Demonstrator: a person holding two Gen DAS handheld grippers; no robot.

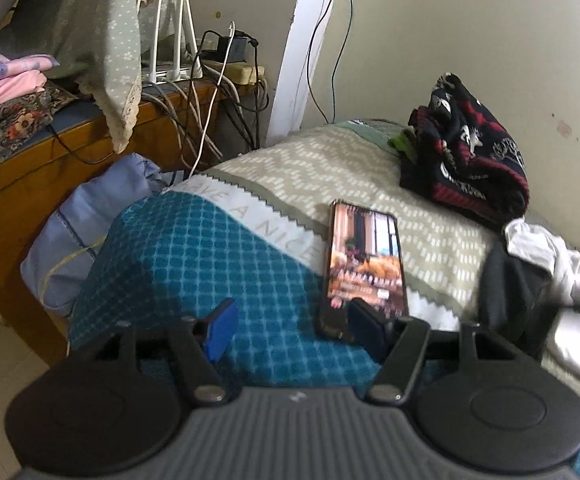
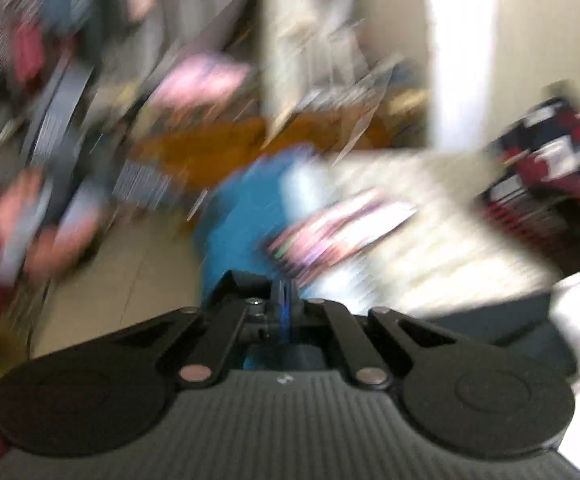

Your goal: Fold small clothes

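While dark red-and-white patterned knit garment (image 1: 466,156) lies crumpled far right on bed (image 1: 330,168) against wall: soft, light, floppy, best pinched at hem corners. Left tongs (image 1: 294,330) gape empty; right tongs (image 2: 283,300) closed, empty.

The bed (image 1: 370,168) is wearing a pale green patterned cover and carrying a teal checked cloth (image 1: 193,256) draped over its near corner. A lit phone (image 1: 366,264) is lying flat on the cover, its near end resting on the teal cloth. A dark red-patterned heap of clothes (image 1: 466,152) is sitting by the wall, with white and black garments (image 1: 530,256) lying in front of it.
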